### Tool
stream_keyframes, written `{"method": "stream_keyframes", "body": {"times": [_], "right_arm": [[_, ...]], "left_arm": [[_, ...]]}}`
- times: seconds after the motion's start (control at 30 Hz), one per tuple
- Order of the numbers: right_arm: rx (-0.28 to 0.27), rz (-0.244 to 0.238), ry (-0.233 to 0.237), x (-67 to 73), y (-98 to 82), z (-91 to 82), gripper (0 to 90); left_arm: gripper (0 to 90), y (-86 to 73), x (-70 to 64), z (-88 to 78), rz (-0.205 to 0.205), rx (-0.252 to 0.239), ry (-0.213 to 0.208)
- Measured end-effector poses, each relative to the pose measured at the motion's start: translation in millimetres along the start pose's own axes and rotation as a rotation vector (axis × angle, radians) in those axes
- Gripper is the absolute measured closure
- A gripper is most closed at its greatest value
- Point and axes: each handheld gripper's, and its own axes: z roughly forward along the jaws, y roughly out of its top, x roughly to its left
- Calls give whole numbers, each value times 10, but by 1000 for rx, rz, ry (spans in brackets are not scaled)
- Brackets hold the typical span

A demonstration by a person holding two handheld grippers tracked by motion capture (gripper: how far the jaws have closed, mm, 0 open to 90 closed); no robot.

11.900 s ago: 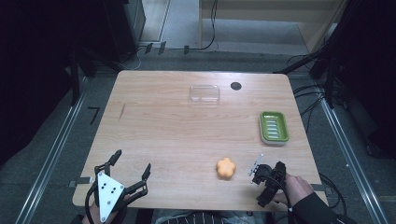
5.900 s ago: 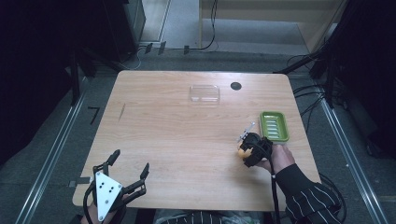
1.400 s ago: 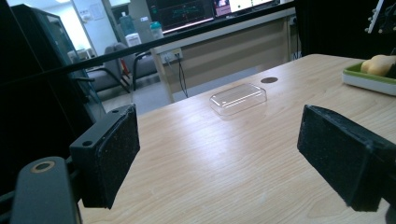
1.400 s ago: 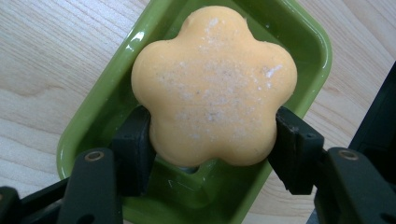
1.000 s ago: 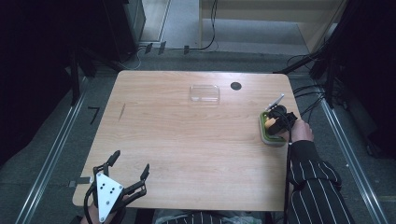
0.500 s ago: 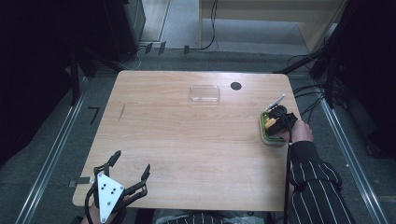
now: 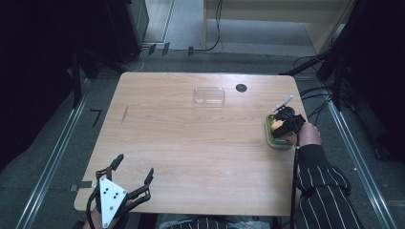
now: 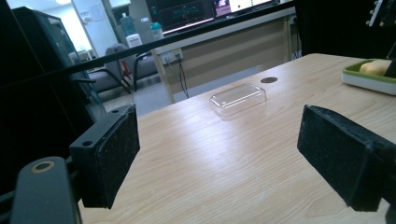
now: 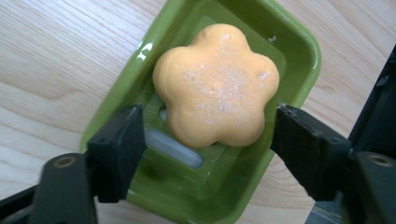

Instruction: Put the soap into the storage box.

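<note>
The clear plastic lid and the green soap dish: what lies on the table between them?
Nothing: in the high view, bare wood runs from the clear lid to the green dish; the dark round hole lies off to the side.

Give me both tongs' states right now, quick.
Left tongs: open, holding nothing, above bare table.
Right tongs: open, jaws either side of the orange flower-shaped soap lying in the green dish, not gripping it.

Wooden table (image 7: 191,143) bears clear lid (image 7: 209,95) (perhaps a box), green dish (image 7: 271,136)
</note>
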Motion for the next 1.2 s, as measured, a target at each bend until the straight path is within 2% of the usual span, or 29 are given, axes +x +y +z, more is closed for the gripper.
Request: {"method": "stream_keyframes", "body": {"times": [0.2, 0.43, 0.63, 0.97, 1.2], "right_arm": [[-21, 1, 35, 45, -37, -145, 148], [-31, -27, 70, 170, -88, -287, 114], [-37, -90, 118, 392, -131, -389, 87], [-36, -181, 130, 732, -263, -499, 54], [-15, -229, 134, 941, -389, -493, 49]], "left_arm": [[130, 4, -5, 20, 3, -3, -11], [130, 4, 3, 31, -2, -6, -14], [130, 6, -3, 44, -3, -9, -21], [130, 11, -10, 71, 0, -12, -29], [130, 13, -15, 84, 1, -13, -35]]}}
